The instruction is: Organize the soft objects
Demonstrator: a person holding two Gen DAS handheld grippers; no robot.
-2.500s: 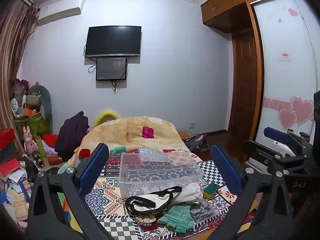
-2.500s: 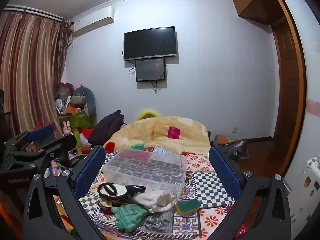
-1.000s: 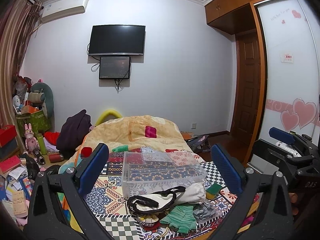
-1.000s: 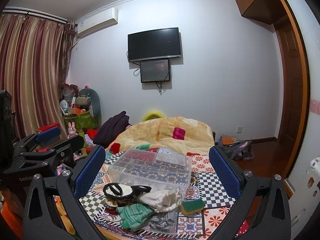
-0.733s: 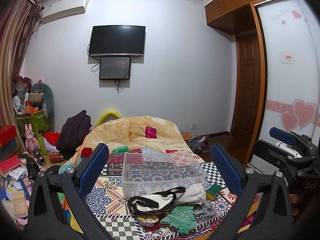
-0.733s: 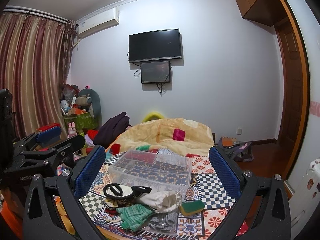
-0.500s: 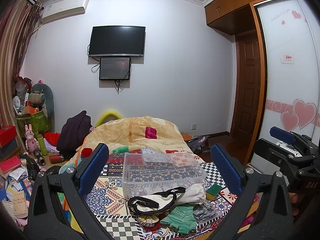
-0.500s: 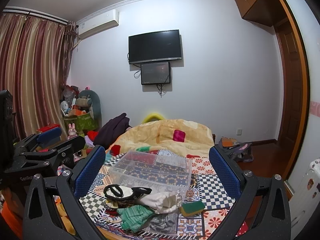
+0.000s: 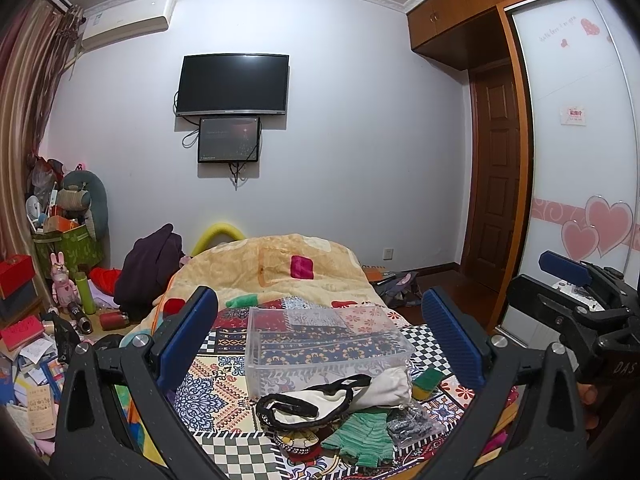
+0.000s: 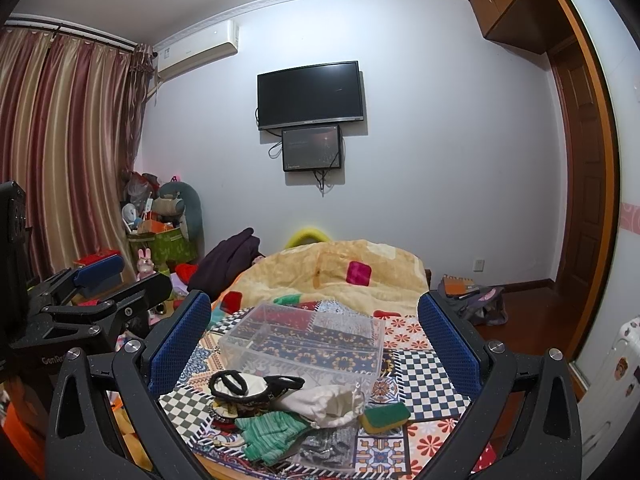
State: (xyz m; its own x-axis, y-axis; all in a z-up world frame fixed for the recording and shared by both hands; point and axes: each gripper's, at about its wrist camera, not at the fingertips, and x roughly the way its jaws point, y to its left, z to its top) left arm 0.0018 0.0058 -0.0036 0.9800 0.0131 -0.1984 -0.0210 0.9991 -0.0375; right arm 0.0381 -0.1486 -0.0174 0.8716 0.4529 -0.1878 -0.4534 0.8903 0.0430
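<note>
Blue-padded fingers of the left tool (image 9: pixel 320 336) and the right tool (image 10: pixel 314 336) stand wide apart, gripping nothing, above the near edge of the patterned worktop (image 10: pixel 424 364). Nearest lie a green glove (image 10: pixel 268 436), a white pouch (image 10: pixel 320 400), a black-trimmed bag (image 10: pixel 248 386) and a green-yellow sponge (image 10: pixel 386 414), touching in one pile. Just behind them sits a clear plastic box (image 10: pixel 304 340), with a yellow quilt (image 10: pixel 336 272) beyond.

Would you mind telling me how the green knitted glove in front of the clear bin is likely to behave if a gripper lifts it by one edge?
The green knitted glove lies crumpled and flat, so it would probably droop limply rather than hold shape. It looks thin and light. Its ribbed knit should grip well, though it may snag the silvery mesh item that it touches.
</note>
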